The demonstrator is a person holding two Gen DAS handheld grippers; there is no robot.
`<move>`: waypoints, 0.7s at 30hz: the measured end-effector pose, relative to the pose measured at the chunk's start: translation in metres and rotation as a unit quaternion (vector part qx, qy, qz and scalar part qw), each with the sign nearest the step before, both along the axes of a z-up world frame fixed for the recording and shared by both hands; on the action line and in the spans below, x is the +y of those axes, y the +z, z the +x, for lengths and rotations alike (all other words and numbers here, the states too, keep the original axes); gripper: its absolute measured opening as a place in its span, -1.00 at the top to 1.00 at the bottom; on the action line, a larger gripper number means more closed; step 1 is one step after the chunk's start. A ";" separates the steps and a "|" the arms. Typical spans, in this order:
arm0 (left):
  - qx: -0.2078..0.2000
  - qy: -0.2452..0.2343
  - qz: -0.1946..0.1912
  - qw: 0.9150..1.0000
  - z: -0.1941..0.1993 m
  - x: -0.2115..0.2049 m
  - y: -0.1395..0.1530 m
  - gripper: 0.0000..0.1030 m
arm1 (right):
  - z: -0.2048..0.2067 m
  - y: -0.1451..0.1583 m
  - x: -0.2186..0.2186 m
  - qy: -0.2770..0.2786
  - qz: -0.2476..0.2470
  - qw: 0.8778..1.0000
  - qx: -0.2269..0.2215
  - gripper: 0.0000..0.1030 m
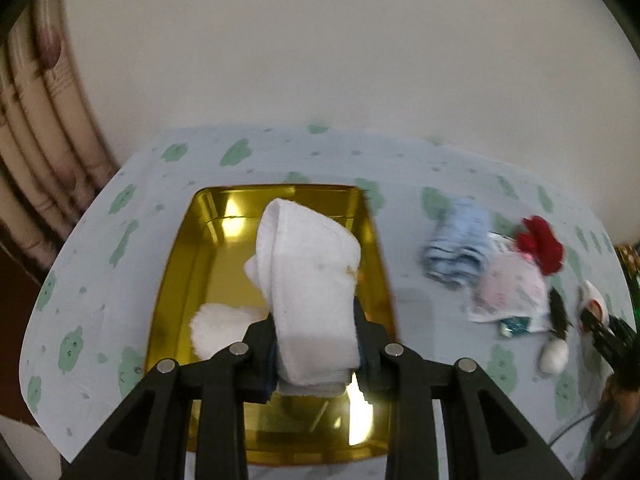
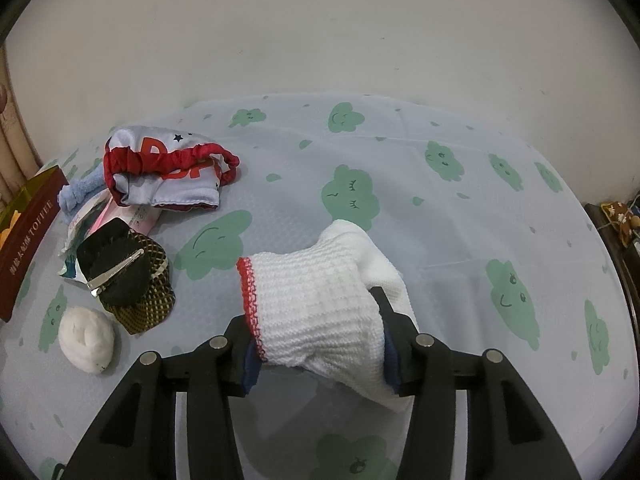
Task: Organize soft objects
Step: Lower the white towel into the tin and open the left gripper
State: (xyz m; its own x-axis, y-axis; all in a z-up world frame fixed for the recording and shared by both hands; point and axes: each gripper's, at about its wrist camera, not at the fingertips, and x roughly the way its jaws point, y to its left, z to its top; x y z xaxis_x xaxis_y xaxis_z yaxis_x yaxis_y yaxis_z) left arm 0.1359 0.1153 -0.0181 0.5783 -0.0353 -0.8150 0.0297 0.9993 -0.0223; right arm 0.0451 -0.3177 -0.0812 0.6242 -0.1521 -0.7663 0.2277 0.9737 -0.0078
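Towel [image 1: 308, 280], folded, upright, clamped in left fingers [image 1: 280, 344] directly above gold tray [image 1: 176, 280]. Right fingers [image 2: 394, 344] flank glove [image 2: 320, 308] on bench; contact unclear. Left nearer tray.

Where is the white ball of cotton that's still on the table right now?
In the right wrist view the cotton ball lies on the tablecloth at lower left, just in front of the black hair clip, left of the right gripper.
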 end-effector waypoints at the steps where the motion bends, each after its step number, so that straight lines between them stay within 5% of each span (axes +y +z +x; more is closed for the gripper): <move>1: 0.003 0.006 0.000 1.000 0.004 0.005 -0.002 0.43 | 0.000 0.000 0.000 0.001 0.000 1.000 0.000 0.07; 13: 0.063 0.049 0.009 0.997 0.064 0.034 -0.029 0.36 | 0.001 0.000 0.000 0.001 0.000 1.000 0.001 0.06; 21: 0.093 0.062 0.013 0.994 0.068 0.043 -0.040 -0.04 | 0.001 -0.001 0.000 0.003 -0.005 1.000 0.003 0.02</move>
State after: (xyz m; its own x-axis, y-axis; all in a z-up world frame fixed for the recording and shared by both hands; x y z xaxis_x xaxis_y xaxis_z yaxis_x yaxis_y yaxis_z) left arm 0.2042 0.1580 -0.0584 0.4166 0.0483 -0.9078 -0.0953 0.9954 0.0092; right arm 0.0458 -0.3174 -0.0821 0.6201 -0.1561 -0.7689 0.2222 0.9748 -0.0187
